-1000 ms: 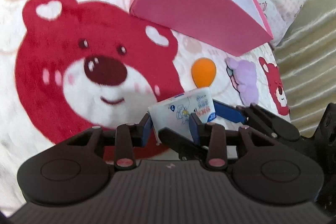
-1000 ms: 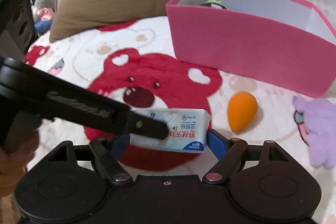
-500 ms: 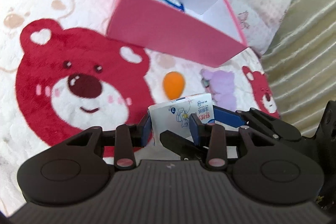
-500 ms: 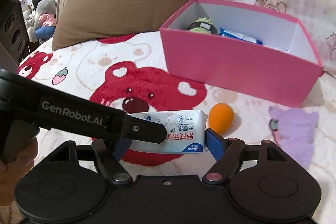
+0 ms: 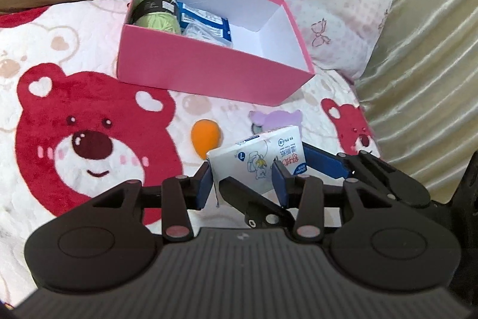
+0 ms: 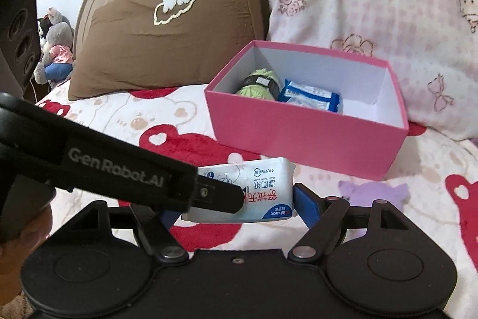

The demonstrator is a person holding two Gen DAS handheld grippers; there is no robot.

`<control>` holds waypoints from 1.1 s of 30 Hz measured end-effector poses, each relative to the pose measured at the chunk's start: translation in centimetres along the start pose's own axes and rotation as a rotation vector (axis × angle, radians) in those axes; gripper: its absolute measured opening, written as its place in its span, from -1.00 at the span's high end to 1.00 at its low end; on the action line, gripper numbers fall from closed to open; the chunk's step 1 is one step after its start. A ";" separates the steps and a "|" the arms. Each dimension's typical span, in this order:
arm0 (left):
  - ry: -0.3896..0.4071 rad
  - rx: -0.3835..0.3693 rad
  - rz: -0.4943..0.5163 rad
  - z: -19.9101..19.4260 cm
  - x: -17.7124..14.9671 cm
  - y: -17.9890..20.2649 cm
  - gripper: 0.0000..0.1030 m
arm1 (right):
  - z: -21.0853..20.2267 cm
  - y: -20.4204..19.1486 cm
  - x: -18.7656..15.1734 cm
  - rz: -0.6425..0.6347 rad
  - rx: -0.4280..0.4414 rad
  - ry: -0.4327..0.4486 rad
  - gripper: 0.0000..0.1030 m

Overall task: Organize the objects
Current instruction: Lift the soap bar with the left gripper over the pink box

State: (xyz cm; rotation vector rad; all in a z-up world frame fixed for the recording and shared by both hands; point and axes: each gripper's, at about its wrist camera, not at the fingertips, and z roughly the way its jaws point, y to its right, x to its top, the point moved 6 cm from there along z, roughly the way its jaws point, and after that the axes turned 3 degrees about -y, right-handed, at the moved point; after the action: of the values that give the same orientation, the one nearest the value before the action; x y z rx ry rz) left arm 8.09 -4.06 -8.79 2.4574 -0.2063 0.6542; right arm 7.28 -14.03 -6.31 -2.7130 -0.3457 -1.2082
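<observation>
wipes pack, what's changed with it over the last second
Both grippers have lifted the wipes pack up off the bear blanket, so the pink box now shows its inside from above. The left gripper has its jaws opening a little, the pack still between them; the right gripper still clamps it. The orange sponge, the purple toy and the box stayed put.

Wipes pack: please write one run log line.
held: wipes pack | left claw: opening, pack between | right claw: gripping pack | pink box: open
</observation>
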 end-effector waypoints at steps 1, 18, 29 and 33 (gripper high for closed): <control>-0.002 -0.004 -0.003 -0.1 0.2 0.2 0.22 | -0.3 0.2 0.2 0.000 -0.004 0.006 -0.58; 0.035 -0.023 0.044 -2.2 8.1 3.9 0.25 | -2.6 4.6 6.4 0.051 0.074 0.013 -0.22; 0.011 -0.027 -0.003 1.7 15.0 6.0 0.20 | -1.8 7.4 11.6 -0.100 -0.056 0.031 -0.02; 0.000 -0.029 -0.032 4.6 16.8 5.7 0.18 | 0.0 9.6 13.0 -0.099 -0.073 -0.013 -0.02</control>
State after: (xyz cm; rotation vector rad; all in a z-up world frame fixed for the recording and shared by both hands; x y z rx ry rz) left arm 22.91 -11.38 -0.89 2.4282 -0.1743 0.6334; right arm 18.32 -21.36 2.95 -2.7972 -0.4517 -1.2525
